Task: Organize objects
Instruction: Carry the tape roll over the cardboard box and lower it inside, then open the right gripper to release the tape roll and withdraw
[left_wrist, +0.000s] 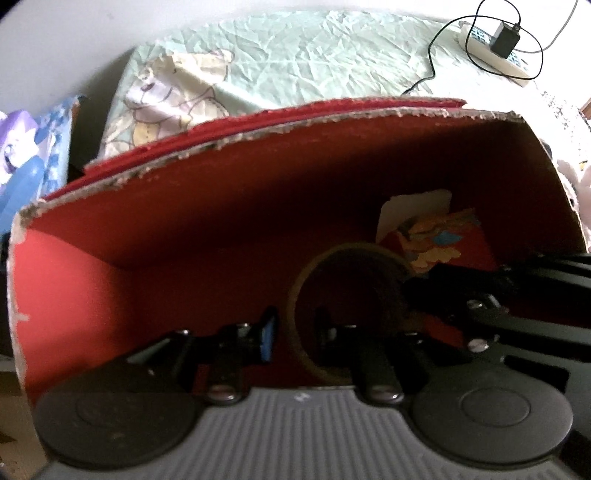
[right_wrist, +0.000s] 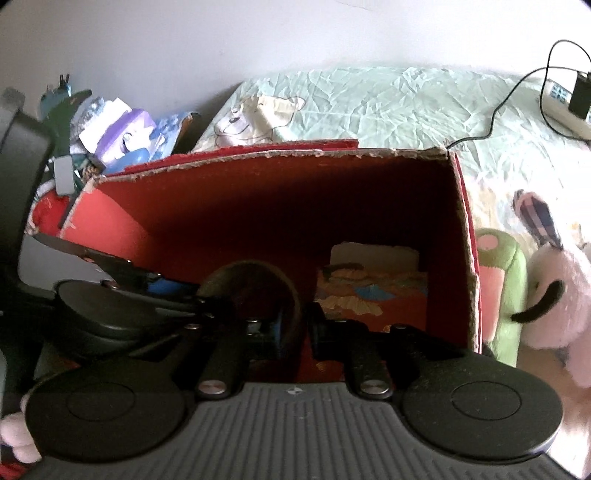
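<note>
A dark ring with a brown rim (left_wrist: 352, 248) (right_wrist: 251, 266) lies on the floor of a red cardboard box (left_wrist: 258, 129) (right_wrist: 258, 157). My left gripper (left_wrist: 295, 332) reaches down into the box and straddles the ring's left wall. Its blue-padded finger (left_wrist: 269, 338) stands a little clear of that wall, so it is open. My right gripper (right_wrist: 297, 326) is shut on the ring's right wall, its blue pad (right_wrist: 281, 326) against it. Each view shows the other gripper: the right (left_wrist: 417, 295), the left (right_wrist: 173, 288). A cartoon picture card (left_wrist: 432, 240) (right_wrist: 365, 295) leans in the box's far right corner.
The box stands on a pale green bed sheet (left_wrist: 314, 55) (right_wrist: 369, 107). A power strip with a black charger (left_wrist: 504, 37) (right_wrist: 580, 98) lies at the far right. A green plush (right_wrist: 506, 288) and a pink plush (right_wrist: 554, 288) sit beside the box; toys and packets (right_wrist: 122, 136) pile at its left.
</note>
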